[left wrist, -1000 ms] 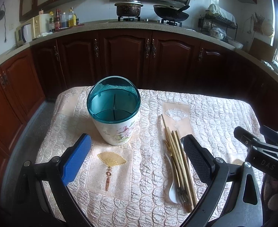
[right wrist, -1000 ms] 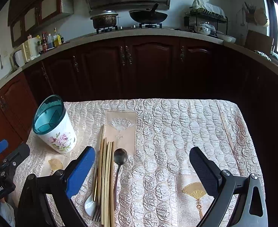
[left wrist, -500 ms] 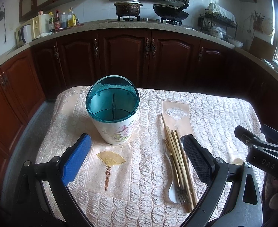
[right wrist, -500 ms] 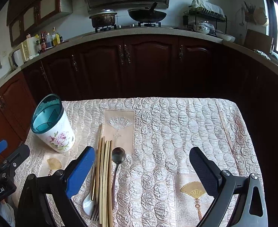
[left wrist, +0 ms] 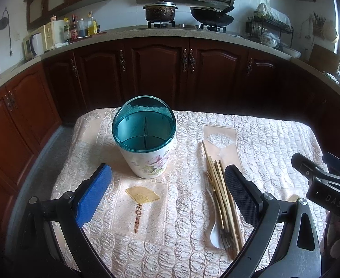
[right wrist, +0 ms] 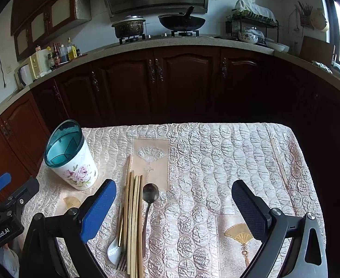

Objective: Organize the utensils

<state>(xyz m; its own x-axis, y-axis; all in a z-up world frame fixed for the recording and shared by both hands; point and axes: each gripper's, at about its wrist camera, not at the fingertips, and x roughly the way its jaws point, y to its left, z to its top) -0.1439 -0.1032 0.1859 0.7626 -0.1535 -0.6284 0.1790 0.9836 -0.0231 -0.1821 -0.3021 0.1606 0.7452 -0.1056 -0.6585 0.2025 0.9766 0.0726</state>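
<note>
In the left wrist view, almost nothing has changed from a moment ago: the left tool (left wrist: 167, 192) hangs over the table (left wrist: 274, 139) with its two pads spread wide and nothing between them. The cup (left wrist: 144, 136), white with pink flowers and a blue-green rim, stands upright just past the blue pad, and it looks a tiny bit nearer than before. Its inside is split into parts and all of them look empty. To the right lie the chopsticks (left wrist: 218, 190), a white spoon (left wrist: 214, 231) and a fork (left wrist: 226, 236), side by side and touching, part hidden by the dark pad. So the sorting has not started yet; every piece still has to go into the cup. In the right wrist view, the right tool (right wrist: 173, 203) is also spread wide and holds nothing. It has crept forward a little, so the pile sits lower in the picture now. The chopsticks (right wrist: 133, 210) lie just beside its blue pad, with a dark spoon (right wrist: 149, 197) next to them, and the white spoon (right wrist: 113, 250) and fork (right wrist: 122, 257) near the bottom. The cup (right wrist: 71, 159) stands off to the left, apart from the pile. This tool looks best placed to pick first. The table wears a bumpy, shiny pink cloth (right wrist: 216, 162) with fan pictures. Behind it are dark wood cupboards (right wrist: 188, 83), and a pot (right wrist: 128, 26) and a black pan (right wrist: 181, 22) sit on the stove.
</note>
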